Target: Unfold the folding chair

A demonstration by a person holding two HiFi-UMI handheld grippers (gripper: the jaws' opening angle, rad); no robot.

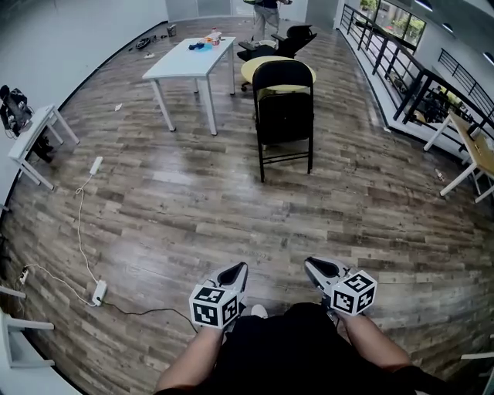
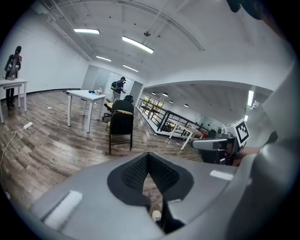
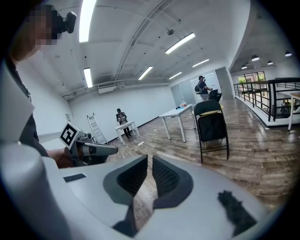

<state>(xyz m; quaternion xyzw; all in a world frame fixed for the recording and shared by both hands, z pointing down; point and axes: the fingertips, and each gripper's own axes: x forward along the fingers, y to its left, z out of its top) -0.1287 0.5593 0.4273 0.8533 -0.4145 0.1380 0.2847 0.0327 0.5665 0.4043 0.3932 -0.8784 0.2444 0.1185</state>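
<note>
The black folding chair (image 1: 284, 116) stands upright on the wooden floor, well ahead of me, with its seat flipped up against the frame. It also shows small in the left gripper view (image 2: 121, 124) and the right gripper view (image 3: 212, 126). My left gripper (image 1: 241, 267) is held low near my body, far from the chair, and its pads meet at the tip (image 2: 148, 154) with nothing in them. My right gripper (image 1: 308, 263) sits beside it at the same distance; a narrow gap shows between its pads (image 3: 149, 157), and nothing is in it.
A white table (image 1: 189, 60) stands left of the chair, with a yellow round seat (image 1: 278, 71) and an office chair (image 1: 293, 38) behind it. A person (image 1: 266, 11) stands at the back. A cable with a power strip (image 1: 99, 292) lies at left. A railing (image 1: 394, 69) runs along the right.
</note>
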